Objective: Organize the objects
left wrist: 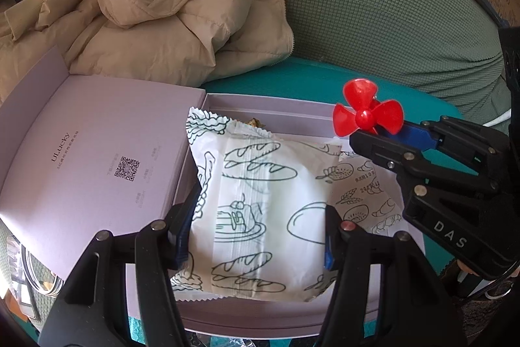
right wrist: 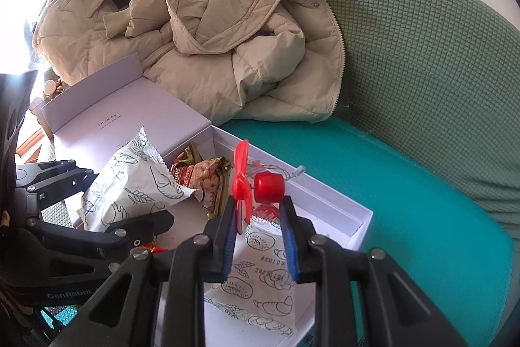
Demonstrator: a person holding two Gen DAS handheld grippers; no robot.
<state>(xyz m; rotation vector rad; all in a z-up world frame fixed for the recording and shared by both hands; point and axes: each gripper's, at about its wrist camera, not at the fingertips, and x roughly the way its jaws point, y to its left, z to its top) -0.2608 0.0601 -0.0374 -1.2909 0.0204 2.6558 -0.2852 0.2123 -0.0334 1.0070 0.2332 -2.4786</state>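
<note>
Gripping a bread packet over the box, the left gripper crowds the right gripper, which clamps the red fan; collision could knock it loose.

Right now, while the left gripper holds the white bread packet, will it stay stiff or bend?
The bread packet is probably soft and light: its film wrinkles between the left gripper fingers. Its loose, crimped ends would likely flop.
</note>
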